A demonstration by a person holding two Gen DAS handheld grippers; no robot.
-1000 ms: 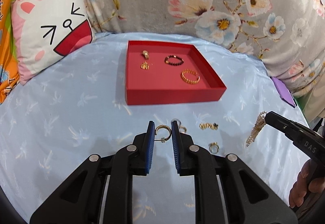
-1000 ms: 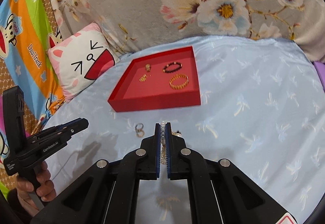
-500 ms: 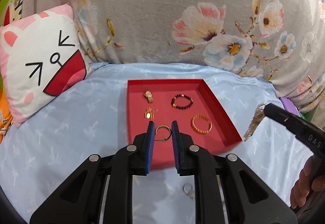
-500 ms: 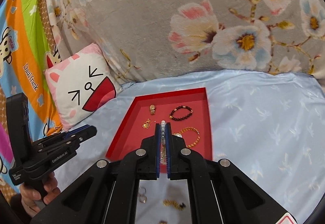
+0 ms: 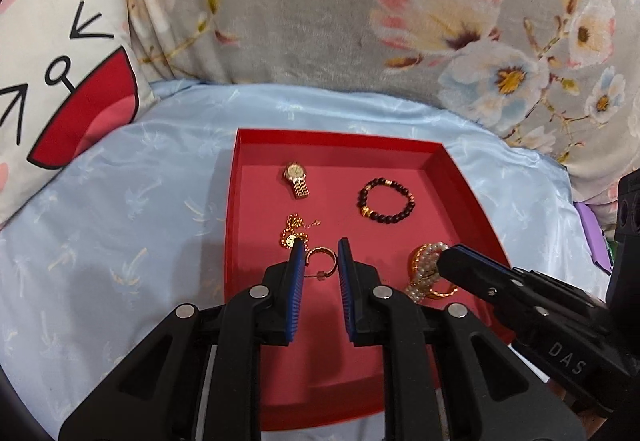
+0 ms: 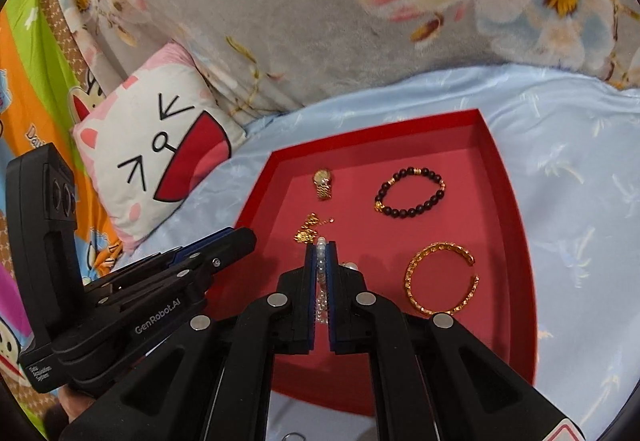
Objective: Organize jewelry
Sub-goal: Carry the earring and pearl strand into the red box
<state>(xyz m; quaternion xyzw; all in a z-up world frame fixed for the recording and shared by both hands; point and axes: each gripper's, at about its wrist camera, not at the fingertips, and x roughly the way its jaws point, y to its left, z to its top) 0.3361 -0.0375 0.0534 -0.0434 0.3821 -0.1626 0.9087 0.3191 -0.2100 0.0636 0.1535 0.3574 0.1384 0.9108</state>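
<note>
- The left claw point(image 5: 319, 249) pinched a gold hoop earring point(image 5: 320, 256) between nearly closed pads, over the red tray point(image 5: 460, 177).
- The right claw point(image 6: 320, 247) was clamped on a pearl strand point(image 6: 321, 261).
- A watch point(image 5: 297, 179) lay at 11 o'clock from the left claw, a beaded bracelet point(image 5: 385, 201) at 1.

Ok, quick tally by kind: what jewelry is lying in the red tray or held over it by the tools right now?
Watch: 1
Bracelets: 3, beaded, gold cuff, pearl in the right tool
Gold chain: 1
Hoop earring: 1, in the left tool
Total: 6, over the red tray
</note>
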